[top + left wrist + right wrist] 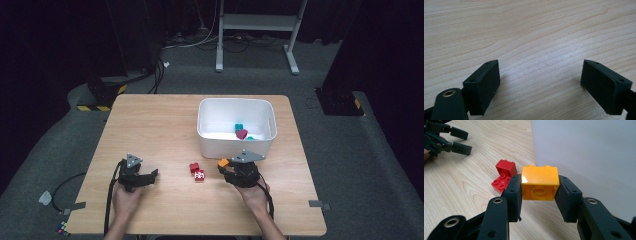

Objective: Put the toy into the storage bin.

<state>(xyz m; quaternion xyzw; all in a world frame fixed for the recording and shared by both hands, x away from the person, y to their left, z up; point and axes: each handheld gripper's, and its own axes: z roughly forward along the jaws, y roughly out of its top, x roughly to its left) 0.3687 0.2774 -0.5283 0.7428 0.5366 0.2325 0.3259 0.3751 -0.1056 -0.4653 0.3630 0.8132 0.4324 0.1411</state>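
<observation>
Nearest the front edge of the surface point(165, 120), the person's two hands are coming in, each carrying a pair of tongs. The left tongs point(150, 176) are hovering low over bare wood toward the front left corner, and in the left gripper view point(540, 85) their jaws are standing wide apart with nothing between them but the grain of the surface. The right tongs point(537, 195) are sitting right of centre, near the front edge, and they are clamping an orange brick point(539, 182) between their pads (its hollow underside is facing the camera, studs pointing away). In the high view the orange brick point(223, 163) is showing at the tip of the right tongs point(225, 167), just in front of the near wall of the white bin point(235, 145); whether it is touching the surface cannot be told. A little to the left of it, about midway between the two hands, two red bricks point(196, 171) are lying on the surface, touching each other, one tipped against the other. Farther back, the white bin is standing right of centre toward the far edge, and inside it a dark red piece point(242, 133) and teal pieces point(239, 127) are resting on the bottom near its right wall.
</observation>
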